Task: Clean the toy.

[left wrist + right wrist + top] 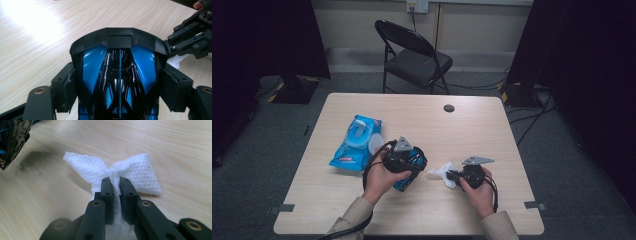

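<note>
Nearest the table's front edge, two sleeved forearms come in, each hand holding a gripper. On the right, the right gripper (451, 174) has its jaws drawn nearly together on a crumpled white wipe (443, 172); in the right gripper view the pads pinch the wipe (130, 171) at its bunched middle, so that it fans out to either side just above the light wooden table (175, 147). Just left of it, the left gripper (408, 172) has its jaws set wide and clamped on a glossy blue-and-black object (411, 172), perhaps a toy car body, though I cannot tell for sure. In the left gripper view the pads press both flanks of that object (120, 72), whose matte black end points away from the camera, and the right gripper's linkage (192, 40) appears at the upper right corner. The object and the wipe lie near each other but apart.

Farther back and to the left, a blue pack of wet wipes (357, 142) lies flat on the table (492, 125). Near the table's far edge is a small round cable hole (449, 108). Beyond the table stands a black folding chair (414, 57) on grey carpet.
</note>
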`<state>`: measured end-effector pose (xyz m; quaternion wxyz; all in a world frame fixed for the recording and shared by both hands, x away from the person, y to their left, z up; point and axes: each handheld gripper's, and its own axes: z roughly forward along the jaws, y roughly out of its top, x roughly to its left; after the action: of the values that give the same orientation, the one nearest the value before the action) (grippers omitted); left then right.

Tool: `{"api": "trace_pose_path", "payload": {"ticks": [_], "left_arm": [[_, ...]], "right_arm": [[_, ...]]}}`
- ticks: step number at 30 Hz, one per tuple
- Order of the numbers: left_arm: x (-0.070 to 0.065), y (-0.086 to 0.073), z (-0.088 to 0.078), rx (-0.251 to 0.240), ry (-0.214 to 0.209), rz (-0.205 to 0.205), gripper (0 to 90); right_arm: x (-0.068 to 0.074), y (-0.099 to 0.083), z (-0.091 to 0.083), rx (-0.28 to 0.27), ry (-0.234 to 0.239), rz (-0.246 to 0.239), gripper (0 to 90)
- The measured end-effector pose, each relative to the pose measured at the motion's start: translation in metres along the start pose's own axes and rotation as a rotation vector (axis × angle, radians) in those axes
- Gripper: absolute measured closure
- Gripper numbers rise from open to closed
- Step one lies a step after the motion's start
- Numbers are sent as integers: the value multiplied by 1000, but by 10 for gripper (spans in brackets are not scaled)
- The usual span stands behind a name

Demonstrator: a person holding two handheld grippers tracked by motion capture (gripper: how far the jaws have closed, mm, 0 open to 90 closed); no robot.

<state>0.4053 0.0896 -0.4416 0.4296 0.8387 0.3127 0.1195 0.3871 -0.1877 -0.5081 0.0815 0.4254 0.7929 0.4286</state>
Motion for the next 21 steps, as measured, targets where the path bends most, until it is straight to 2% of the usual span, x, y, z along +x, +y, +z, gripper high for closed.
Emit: {"api": "trace_pose_path", "payload": {"ticks": [6, 8, 12, 16, 21], "left_arm": [[-1, 0, -4, -21, -19, -16, 257], [0, 0, -6, -19, -16, -3, 257], [1, 0, -10, -27, -20, -16, 257], [3, 1, -13, -32, -21, -11, 257], [4, 1, -14, -41, -25, -31, 257]], "right_arm": [[-1, 1, 0, 8, 9, 9, 844], [-1, 1, 0, 10, 13, 16, 845], [-1, 4, -2, -2, 17, 22, 847], [1, 11, -10, -49, 35, 33, 850], [4, 22, -26, -122, 50, 47, 852]]}}
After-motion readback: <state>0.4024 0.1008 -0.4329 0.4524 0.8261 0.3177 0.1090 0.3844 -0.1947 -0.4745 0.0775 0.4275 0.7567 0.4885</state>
